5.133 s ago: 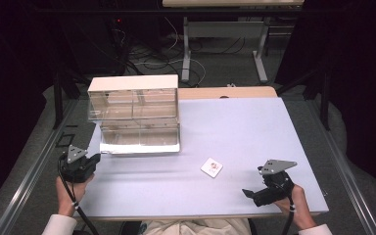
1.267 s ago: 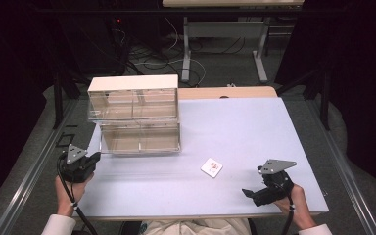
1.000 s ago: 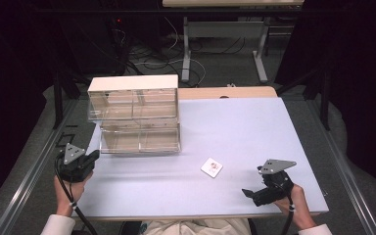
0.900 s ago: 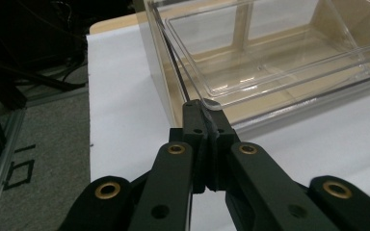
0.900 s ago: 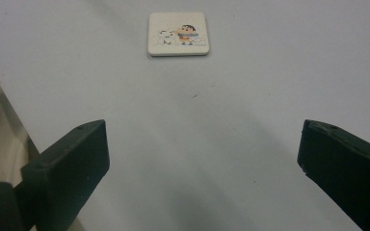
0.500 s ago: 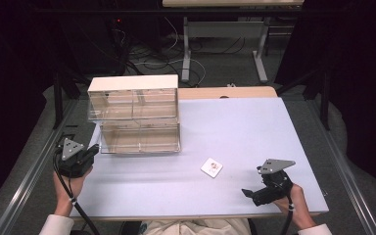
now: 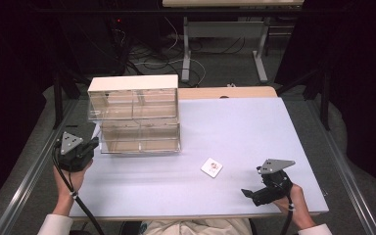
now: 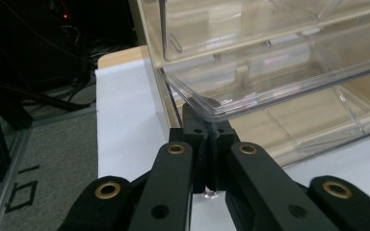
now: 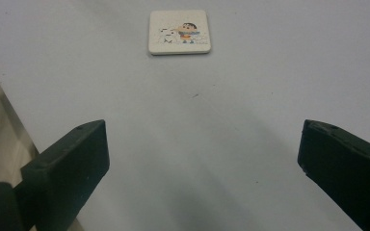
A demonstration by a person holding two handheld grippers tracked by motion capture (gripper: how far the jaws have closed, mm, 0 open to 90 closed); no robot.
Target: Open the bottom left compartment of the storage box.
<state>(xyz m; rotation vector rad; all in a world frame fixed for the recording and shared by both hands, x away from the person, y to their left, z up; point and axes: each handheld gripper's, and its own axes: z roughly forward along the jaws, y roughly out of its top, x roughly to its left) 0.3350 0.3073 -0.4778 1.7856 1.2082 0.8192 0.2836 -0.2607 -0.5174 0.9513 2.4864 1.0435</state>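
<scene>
Clearly the right claw (image 9: 202, 159) is the one lying nearer the little square tile (image 9: 179, 32). Its jaws are standing wide apart with nothing between them, and in the right gripper view the tile is sitting straight ahead on the line between them, a little left of centre. The tile is lying flat on the white table (image 7: 235, 122), picture side up, in front of the clear drawer cabinet (image 7: 134, 117) and off its right front corner, well apart from it. Being square, it is offering no long axis to line up with; its edges are sitting roughly square to the claw's line of approach.

The left claw (image 8: 207, 113) is waiting at the cabinet's left front corner with its jaws pressed together and holding nothing. Its tips are sitting right under the corner of a clear drawer (image 8: 279, 82) that is sticking out of the cabinet; whether they are touching the plastic I cannot tell.

Judging from this, the coming move is looking like a straight reach forward by the right hand, lowering the jaws to either side of the tile, since the cabinet is lying between the left hand and the tile.
</scene>
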